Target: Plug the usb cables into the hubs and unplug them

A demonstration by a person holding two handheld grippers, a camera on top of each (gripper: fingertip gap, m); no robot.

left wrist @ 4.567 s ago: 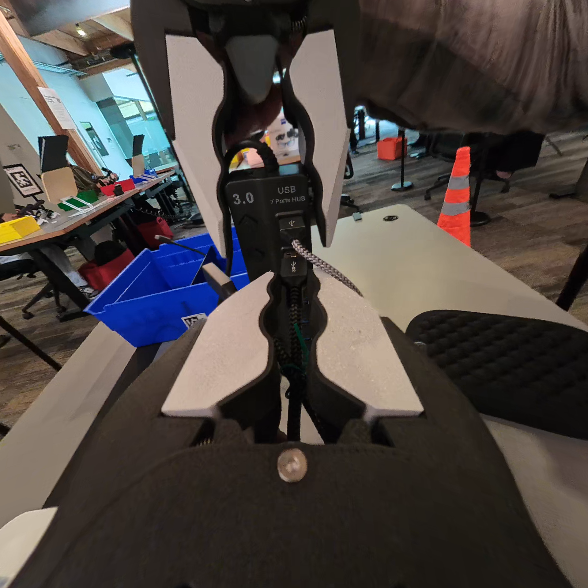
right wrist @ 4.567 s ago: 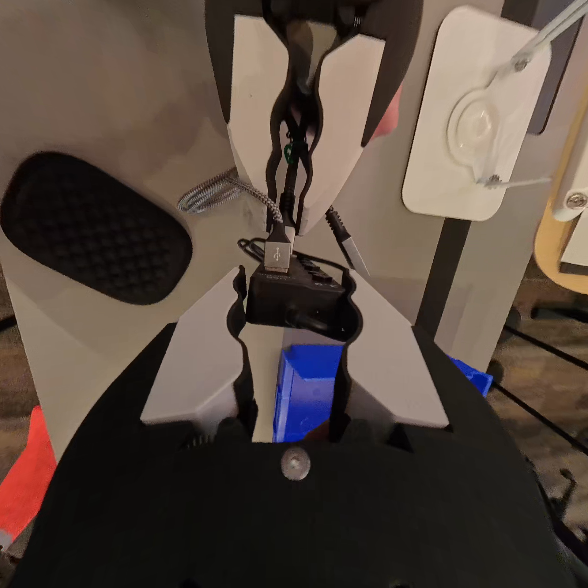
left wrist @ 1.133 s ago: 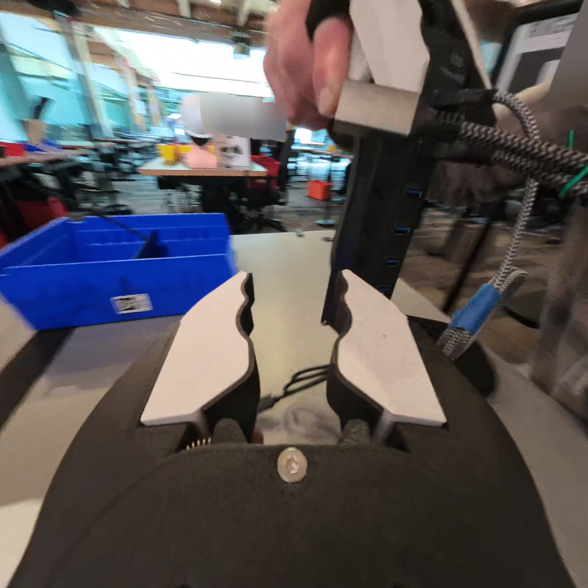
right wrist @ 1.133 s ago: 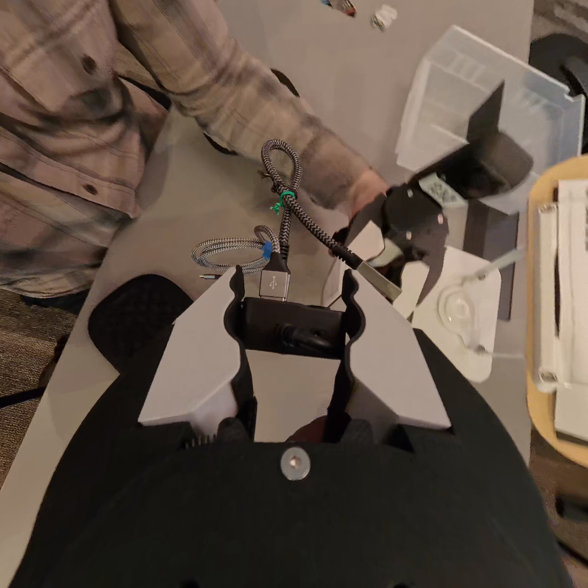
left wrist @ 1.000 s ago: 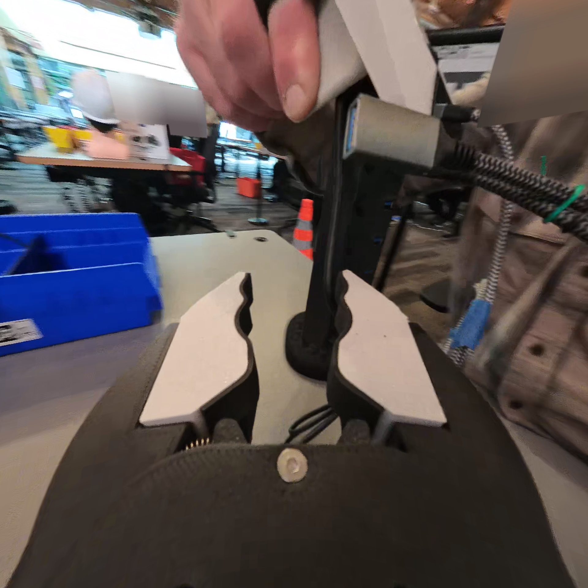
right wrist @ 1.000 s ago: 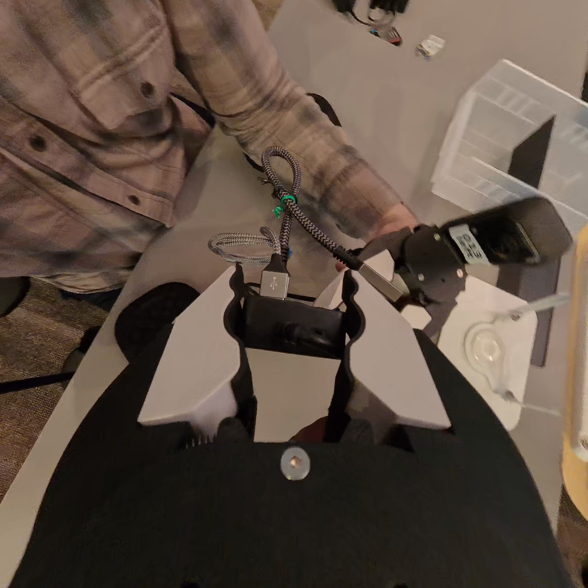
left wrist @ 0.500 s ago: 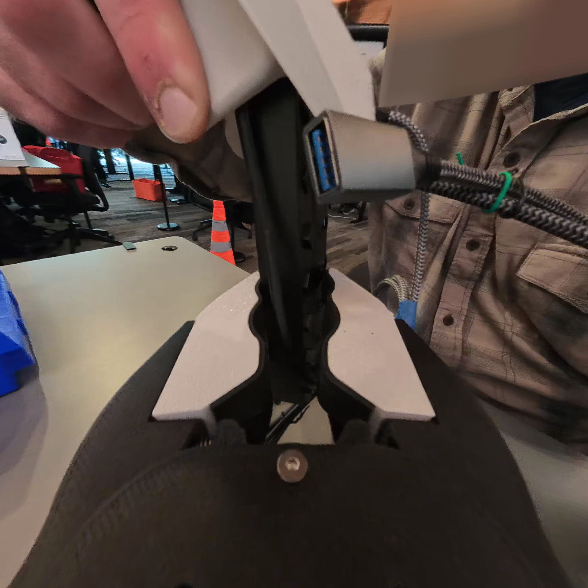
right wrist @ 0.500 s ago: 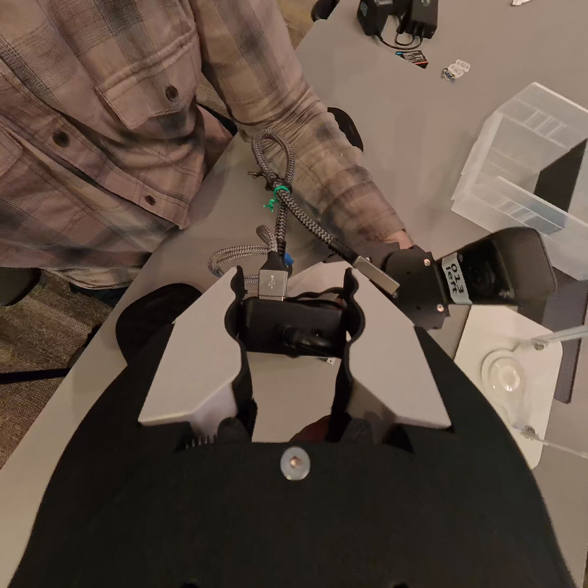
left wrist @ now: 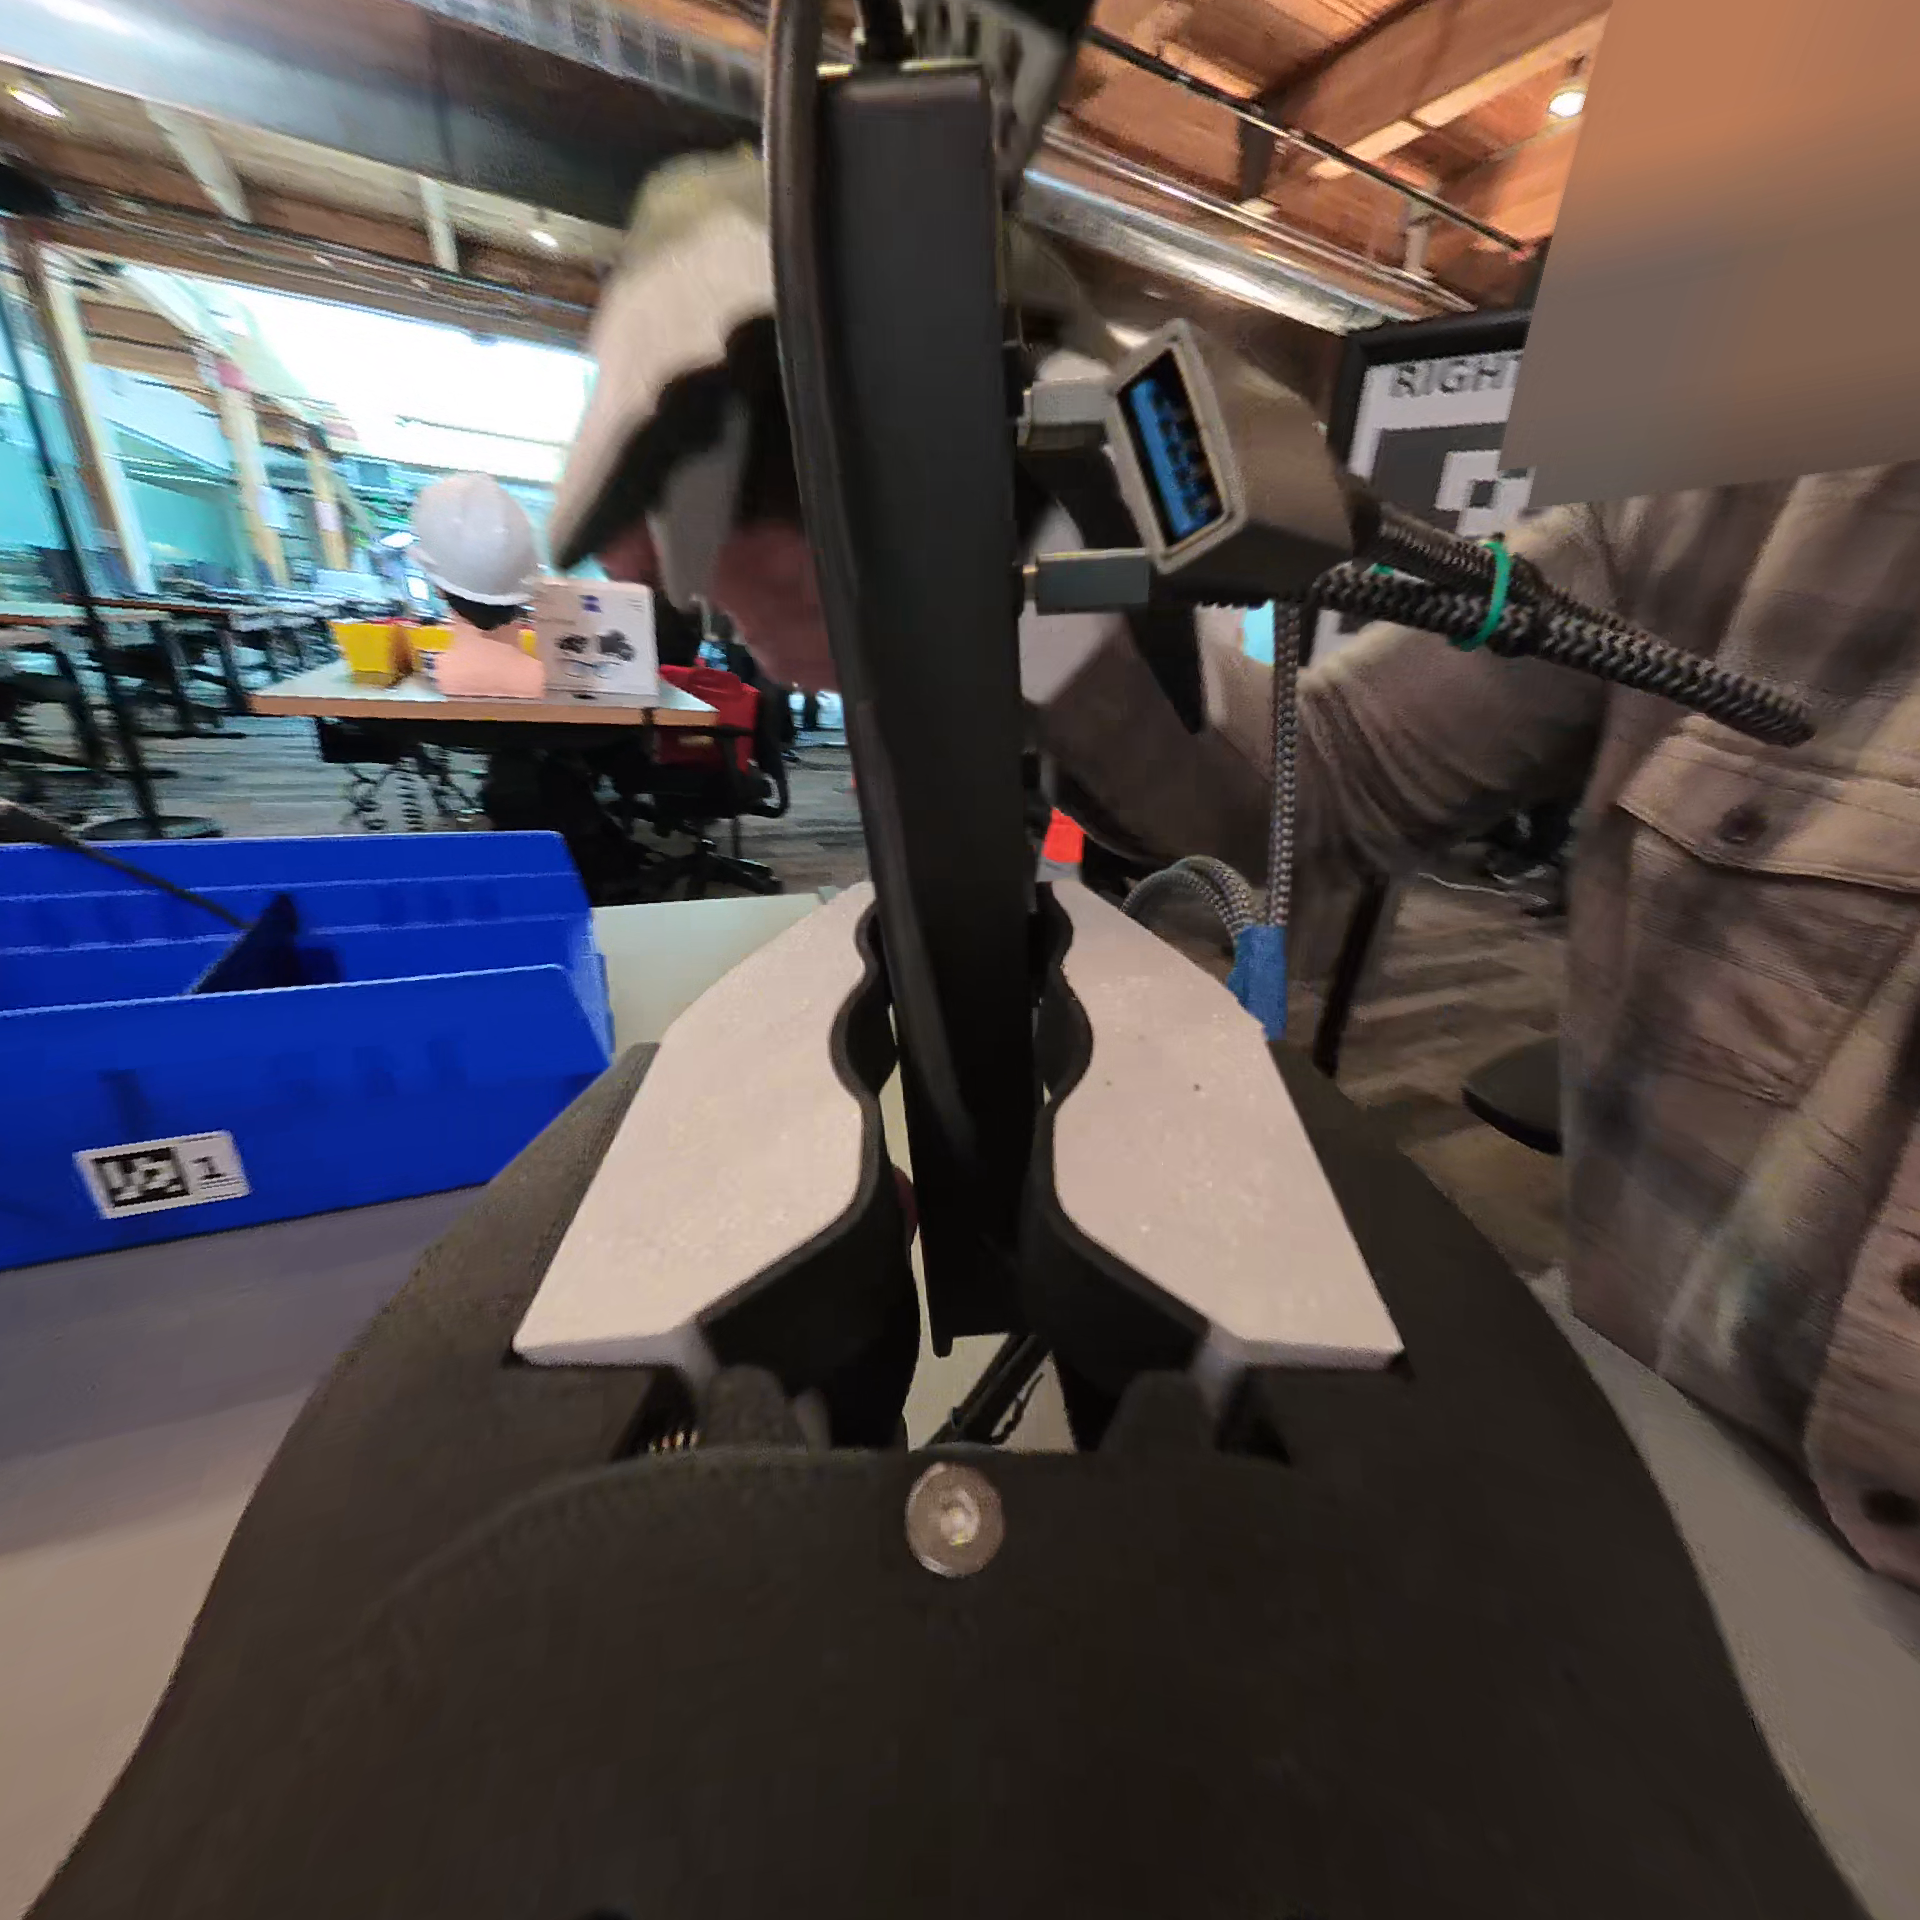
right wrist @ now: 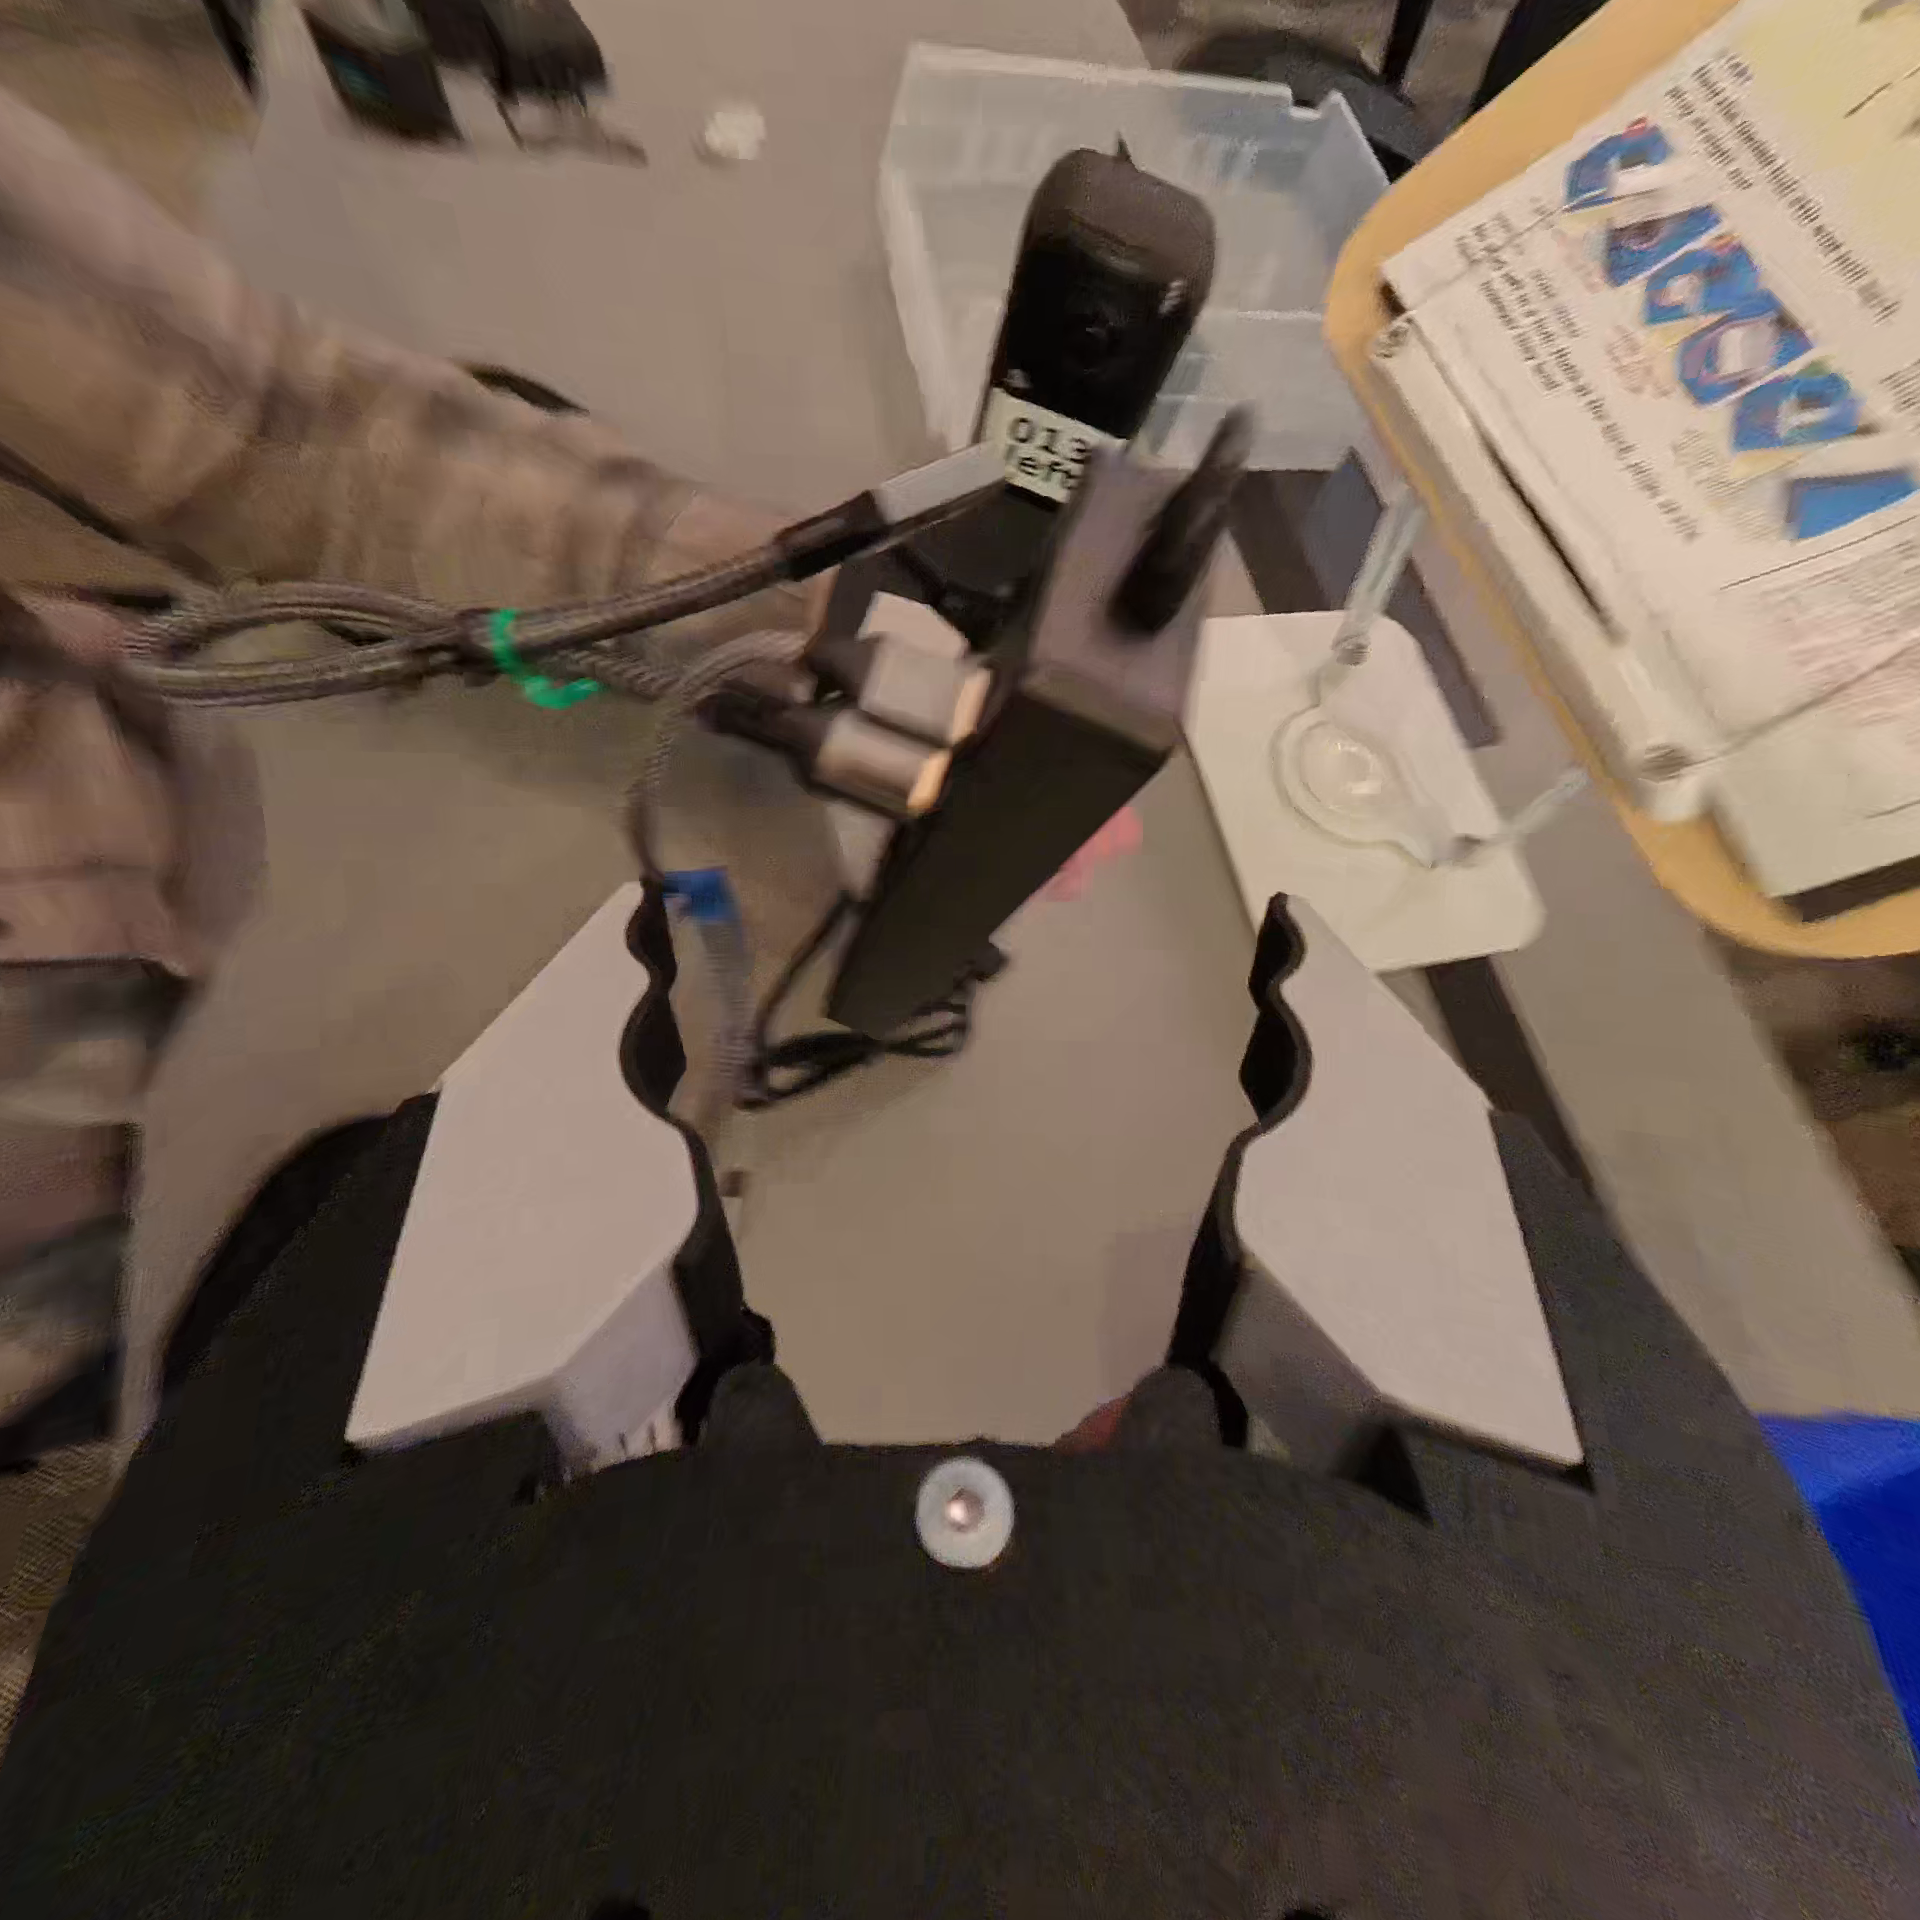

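Grey tabletop (right wrist: 436, 935) fills the right wrist view, w/ a clear plastic bin (right wrist: 1101, 125) at upper centre and a printed sheet on a tan board (right wrist: 1683, 436) at upper right; behind, in the left wrist view, an open workshop w/ a blue bin (left wrist: 301, 1049) at left. Left gripper (left wrist: 961, 1039) is clamped on the lower end of the black usb hub (left wrist: 914, 520), which stands upright through frame centre, fingers (left wrist: 727, 1132) pressing both sides. Braided usb cables (left wrist: 1558, 623) hang off the hub's right side, upper right of frame: a grey connector w/ a blue insert (left wrist: 1205, 457) sits loose beside the hub, a slimmer plug (left wrist: 1091, 582) below it is seated in a port. Right gripper (right wrist: 961, 956) is spread wide and empty, low in its own frame, w/ the hub well beyond its tips at centre, tilted. Change vs 0.5 s ago: the right gripper then pinched the hub's top end, now it has let go and pulled back; the left one was already closed on the bottom end and stays so. Person's plaid sleeve (right wrist: 208, 499) at left, blurred.
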